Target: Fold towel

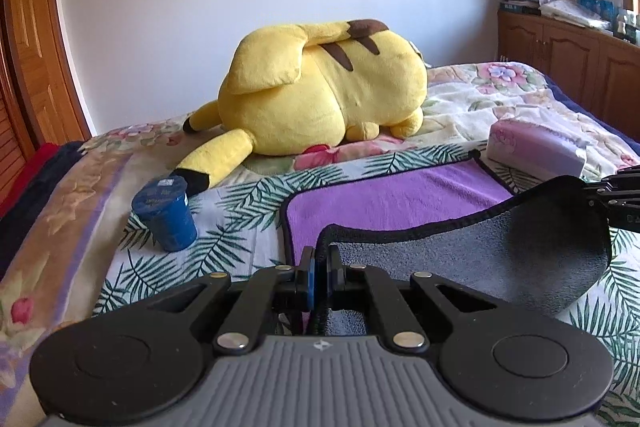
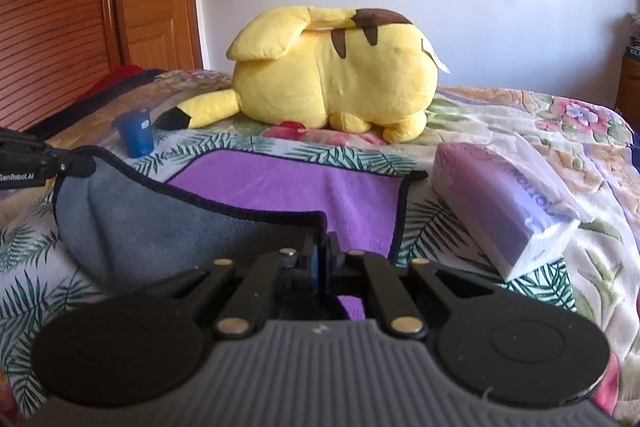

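The towel (image 1: pixel 392 195) is purple on top and grey underneath, with a black hem. It lies on the bed, and its near edge is lifted so the grey side (image 1: pixel 480 251) faces me. My left gripper (image 1: pixel 319 251) is shut on the towel's near left corner. My right gripper (image 2: pixel 320 241) is shut on the near right corner of the towel (image 2: pixel 304 187). Each gripper also shows at the edge of the other's view, the right one (image 1: pixel 616 199) and the left one (image 2: pixel 44 159), holding its corner above the bed.
A big yellow plush toy (image 1: pixel 320 87) lies beyond the towel. A blue cup (image 1: pixel 166 215) stands to the left and a purple tissue pack (image 1: pixel 540 145) to the right. The floral bedspread (image 1: pixel 460 99) covers the bed. Wooden doors are on the left, a cabinet on the right.
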A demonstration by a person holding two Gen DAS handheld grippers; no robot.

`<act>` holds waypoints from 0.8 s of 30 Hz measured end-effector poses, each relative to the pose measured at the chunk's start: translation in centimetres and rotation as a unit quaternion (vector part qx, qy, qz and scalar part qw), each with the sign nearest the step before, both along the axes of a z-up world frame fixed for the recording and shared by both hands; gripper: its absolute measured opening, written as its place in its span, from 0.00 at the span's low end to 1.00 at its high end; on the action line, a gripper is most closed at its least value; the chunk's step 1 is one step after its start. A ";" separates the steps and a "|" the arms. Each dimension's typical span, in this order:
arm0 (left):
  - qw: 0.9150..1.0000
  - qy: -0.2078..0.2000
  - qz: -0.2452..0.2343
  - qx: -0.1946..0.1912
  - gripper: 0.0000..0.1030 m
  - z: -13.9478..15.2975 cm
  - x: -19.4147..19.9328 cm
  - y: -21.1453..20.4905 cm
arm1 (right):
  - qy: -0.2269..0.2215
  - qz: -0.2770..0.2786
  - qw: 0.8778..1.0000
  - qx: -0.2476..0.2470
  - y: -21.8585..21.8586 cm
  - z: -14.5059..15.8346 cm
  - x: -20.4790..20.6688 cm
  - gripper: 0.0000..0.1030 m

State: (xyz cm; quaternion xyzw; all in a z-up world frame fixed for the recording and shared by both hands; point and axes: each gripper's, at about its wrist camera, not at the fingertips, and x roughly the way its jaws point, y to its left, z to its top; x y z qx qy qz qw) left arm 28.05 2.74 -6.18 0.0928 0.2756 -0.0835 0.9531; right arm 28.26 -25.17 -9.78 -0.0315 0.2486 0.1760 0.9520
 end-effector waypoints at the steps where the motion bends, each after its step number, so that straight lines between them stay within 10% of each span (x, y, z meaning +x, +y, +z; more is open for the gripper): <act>1: 1.000 -0.003 -0.001 0.001 0.05 0.2 0.0 -0.1 | -0.002 0.001 1.000 0.001 0.0 0.1 0.0 0.04; 24: 0.999 -0.049 0.006 0.012 0.05 1.3 3.5 -1.0 | -0.055 0.008 0.998 -0.017 -0.4 2.4 3.8 0.04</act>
